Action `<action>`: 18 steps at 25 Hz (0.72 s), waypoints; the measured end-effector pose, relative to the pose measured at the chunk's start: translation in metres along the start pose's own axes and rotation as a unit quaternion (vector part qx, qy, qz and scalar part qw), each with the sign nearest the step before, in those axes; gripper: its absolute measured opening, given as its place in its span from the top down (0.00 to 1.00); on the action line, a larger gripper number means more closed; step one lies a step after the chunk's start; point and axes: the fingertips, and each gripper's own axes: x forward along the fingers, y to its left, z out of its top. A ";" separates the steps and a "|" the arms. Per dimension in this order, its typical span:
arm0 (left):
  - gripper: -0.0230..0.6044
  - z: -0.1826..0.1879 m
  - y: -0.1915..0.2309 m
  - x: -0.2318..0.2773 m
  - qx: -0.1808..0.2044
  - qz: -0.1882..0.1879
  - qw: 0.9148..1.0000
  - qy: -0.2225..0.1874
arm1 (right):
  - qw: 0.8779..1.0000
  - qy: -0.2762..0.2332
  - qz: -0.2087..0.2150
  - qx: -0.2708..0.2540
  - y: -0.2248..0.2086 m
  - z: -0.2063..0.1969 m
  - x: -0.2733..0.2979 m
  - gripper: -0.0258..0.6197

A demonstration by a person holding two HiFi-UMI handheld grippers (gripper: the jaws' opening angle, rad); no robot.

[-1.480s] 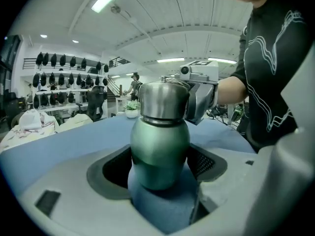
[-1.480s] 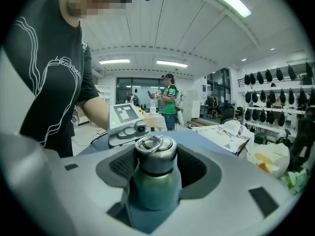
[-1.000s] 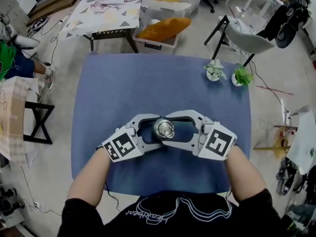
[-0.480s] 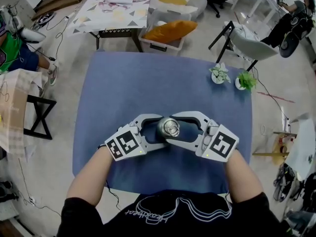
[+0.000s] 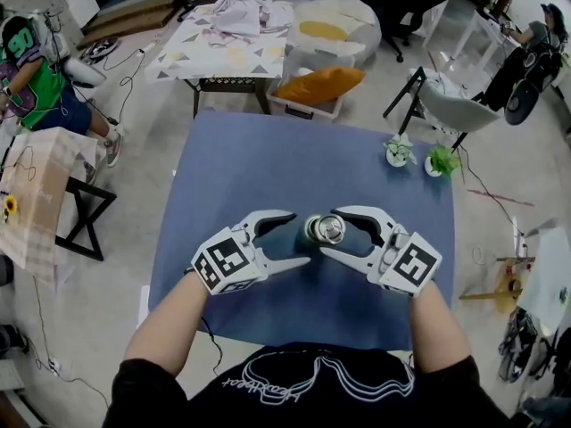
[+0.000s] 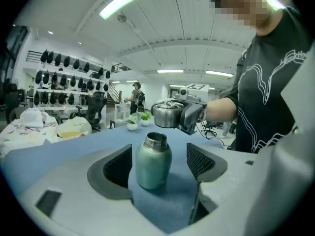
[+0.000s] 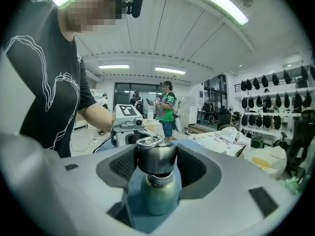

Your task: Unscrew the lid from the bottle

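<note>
Lifting the lid (image 7: 156,157) clear looks to be the step in hand. The right gripper (image 5: 326,232) is clamped on it just above the open neck of the bottle (image 6: 153,161). The bottle stands on the blue table (image 5: 232,168) between the spread, non-touching jaws of the left gripper (image 5: 299,236). Next, the lid probably needs carrying aside and setting down. Bare table lies at 12 o'clock, potted plants (image 5: 399,152) sit at 2 o'clock, and the near edge is at 6 o'clock.

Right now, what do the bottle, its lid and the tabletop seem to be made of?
Bottle: probably metal, matte green coating, bare silvery neck.
Lid: likely stainless steel, brushed grey sheen with soft highlights.
Tabletop: blue, matte, no glare; perhaps cloth or a mat, hard to tell.
</note>
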 end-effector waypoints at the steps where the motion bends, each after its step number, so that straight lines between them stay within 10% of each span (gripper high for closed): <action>1: 0.41 0.008 -0.001 -0.006 -0.003 0.009 1.000 -0.011 | 1.000 -0.010 -0.011 0.002 0.002 0.007 -0.002 0.57; 5: 0.44 0.045 -0.020 -0.031 0.000 0.034 0.998 -0.054 | 0.998 -0.044 -0.054 0.002 0.015 0.039 -0.016 0.57; 12: 0.90 0.113 -0.065 -0.076 -0.050 0.065 0.985 -0.151 | 0.984 -0.108 -0.140 0.011 0.042 0.093 -0.060 0.57; 18: 0.95 0.135 -0.084 -0.105 -0.091 0.111 0.973 -0.181 | 0.969 -0.149 -0.196 0.023 0.062 0.122 -0.089 0.57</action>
